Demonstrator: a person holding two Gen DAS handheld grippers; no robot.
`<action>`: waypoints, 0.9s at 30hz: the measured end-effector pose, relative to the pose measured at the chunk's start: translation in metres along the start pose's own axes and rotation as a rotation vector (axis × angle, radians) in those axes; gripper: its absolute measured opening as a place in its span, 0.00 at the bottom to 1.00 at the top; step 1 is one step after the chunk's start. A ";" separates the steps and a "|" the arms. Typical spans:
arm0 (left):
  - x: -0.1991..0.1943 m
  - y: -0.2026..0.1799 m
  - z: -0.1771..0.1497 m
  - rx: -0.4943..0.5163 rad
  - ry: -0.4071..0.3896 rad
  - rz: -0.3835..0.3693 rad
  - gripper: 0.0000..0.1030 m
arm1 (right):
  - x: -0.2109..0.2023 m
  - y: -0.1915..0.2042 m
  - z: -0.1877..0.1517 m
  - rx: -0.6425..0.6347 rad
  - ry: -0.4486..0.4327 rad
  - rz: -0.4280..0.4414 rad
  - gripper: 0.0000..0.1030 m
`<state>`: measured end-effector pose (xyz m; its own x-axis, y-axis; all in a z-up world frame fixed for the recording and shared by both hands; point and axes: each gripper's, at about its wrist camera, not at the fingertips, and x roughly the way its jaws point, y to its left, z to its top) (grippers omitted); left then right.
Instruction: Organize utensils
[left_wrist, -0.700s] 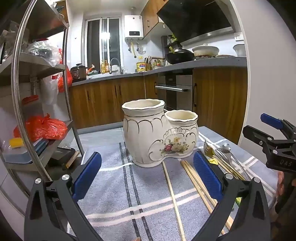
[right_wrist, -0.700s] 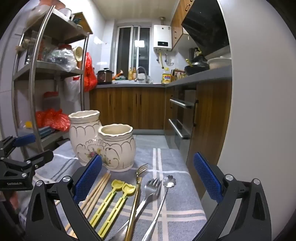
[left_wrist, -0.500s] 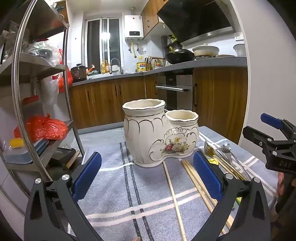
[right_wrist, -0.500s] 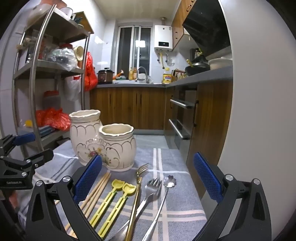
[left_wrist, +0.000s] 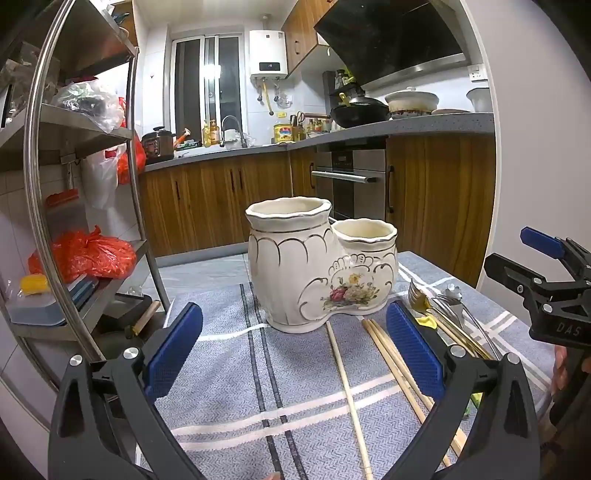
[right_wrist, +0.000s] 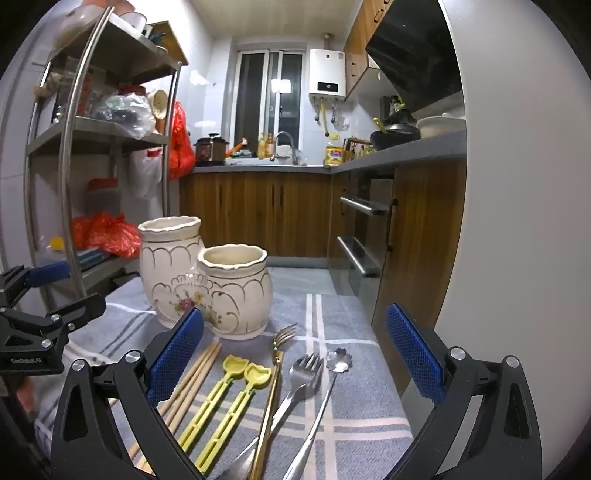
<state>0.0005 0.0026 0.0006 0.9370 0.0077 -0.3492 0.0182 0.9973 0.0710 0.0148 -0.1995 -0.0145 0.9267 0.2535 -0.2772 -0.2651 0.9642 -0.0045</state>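
The left hand-held gripper (left_wrist: 293, 354) is hanging over the tabletop w/ its blue pads wide apart, holding nothing. The right hand-held gripper (right_wrist: 295, 354) is doing the same, jaws wide, nothing between them.

A cream ceramic double-pot holder w/ gold lines & painted flowers (left_wrist: 319, 266) is standing upright on the grey striped cloth (left_wrist: 229, 369), both cups looking empty. It is prob. heavy and could chip, so it is best left alone.

The utensils are lying flat on the cloth, in front of the holder & to its right: thin pale wooden chopsticks (right_wrist: 195, 373), two yellow plastic picks w/ tulip-shaped ends (right_wrist: 236, 384), a thin gold fork (right_wrist: 271, 373), a silver metal fork (right_wrist: 299, 380) and a silver spoon w/ a flower-shaped end (right_wrist: 327, 384).

The chopsticks are looking light, stiff & likely to roll; pinching them mid-length seems best. The metal pieces are likely smooth & slippery, so gripping across the narrow handle seems safest. The yellow picks are prob. very light & a bit bendy.
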 end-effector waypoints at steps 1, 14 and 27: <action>0.000 0.001 0.000 0.000 0.000 0.000 0.95 | -0.001 0.000 -0.002 0.002 -0.006 0.001 0.95; -0.005 -0.001 -0.001 0.003 0.000 0.000 0.95 | 0.004 -0.001 0.000 -0.007 0.009 0.001 0.95; -0.003 0.003 -0.001 0.001 0.003 0.000 0.95 | 0.006 0.001 -0.002 -0.008 0.013 0.000 0.95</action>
<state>-0.0026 0.0060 0.0014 0.9361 0.0083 -0.3518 0.0183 0.9972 0.0721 0.0195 -0.1975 -0.0176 0.9231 0.2524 -0.2901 -0.2673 0.9635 -0.0123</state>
